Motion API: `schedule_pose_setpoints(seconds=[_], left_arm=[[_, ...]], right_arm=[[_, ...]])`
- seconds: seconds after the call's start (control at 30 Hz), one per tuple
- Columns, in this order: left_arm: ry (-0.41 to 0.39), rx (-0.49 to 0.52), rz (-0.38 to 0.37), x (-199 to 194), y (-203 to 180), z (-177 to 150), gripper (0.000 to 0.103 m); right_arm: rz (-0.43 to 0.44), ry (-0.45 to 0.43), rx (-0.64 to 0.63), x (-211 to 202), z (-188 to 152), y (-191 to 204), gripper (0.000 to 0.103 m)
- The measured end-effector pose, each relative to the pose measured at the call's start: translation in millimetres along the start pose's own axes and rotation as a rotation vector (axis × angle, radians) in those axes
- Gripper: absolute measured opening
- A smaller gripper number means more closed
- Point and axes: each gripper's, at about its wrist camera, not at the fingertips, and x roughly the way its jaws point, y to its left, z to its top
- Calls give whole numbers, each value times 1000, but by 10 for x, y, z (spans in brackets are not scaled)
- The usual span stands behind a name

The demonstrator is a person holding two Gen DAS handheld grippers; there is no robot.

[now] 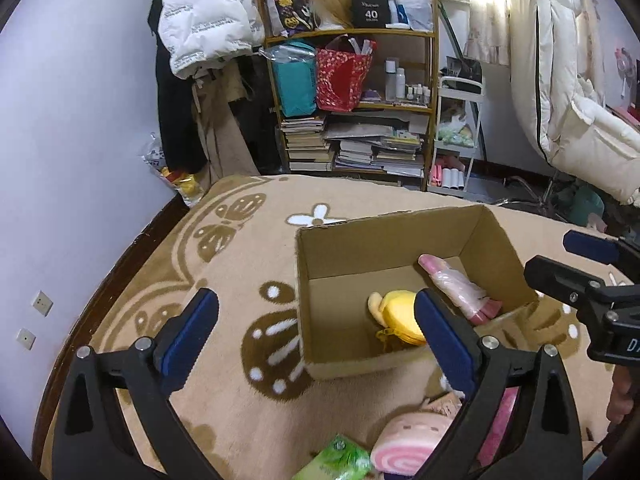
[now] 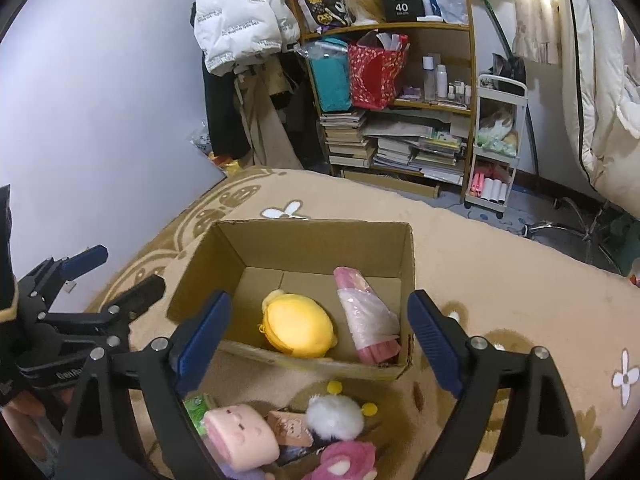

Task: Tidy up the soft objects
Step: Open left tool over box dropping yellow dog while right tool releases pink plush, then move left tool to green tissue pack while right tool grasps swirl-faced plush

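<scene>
Soft toys still out: a little heap on the blanket (image 2: 500,248) right in front of the box, nearest the cameras. There's a pink roll-cake plush (image 2: 240,436), a white fluffy toy (image 2: 334,416), a darker pink plush (image 2: 348,460) and a green packet (image 2: 198,410)
Left hand-held gripper (image 1: 316,336): blue pads spread wide, nothing between them, hanging over the blanket just left of the box
Right hand-held gripper (image 2: 320,336): also wide open and empty, above the box's near edge
Cardboard box (image 2: 224,280): open top, sitting on the tan butterfly blanket
Inside the box: yellow round plush (image 2: 300,332) on the left, pink toy in clear plastic wrap (image 2: 366,316) lying just beside it on the right
Further back: shelf (image 2: 400,26) crammed with books and bags, white puffer jacket (image 2: 240,12) hanging to its left
</scene>
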Motion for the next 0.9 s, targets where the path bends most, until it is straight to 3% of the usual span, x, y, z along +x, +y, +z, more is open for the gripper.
schedule_pose_setpoints(seconds=[0.17, 0.4, 0.9], left_arm=[[2, -19, 19, -286, 115, -63, 103], [71, -53, -13, -452, 229, -372, 103], [289, -78, -82, -85, 274, -998, 102]], right_arm=[[16, -10, 9, -188, -85, 68, 95], [78, 0, 33, -311, -309, 173, 95], [164, 134, 36, 37, -883, 408, 93]])
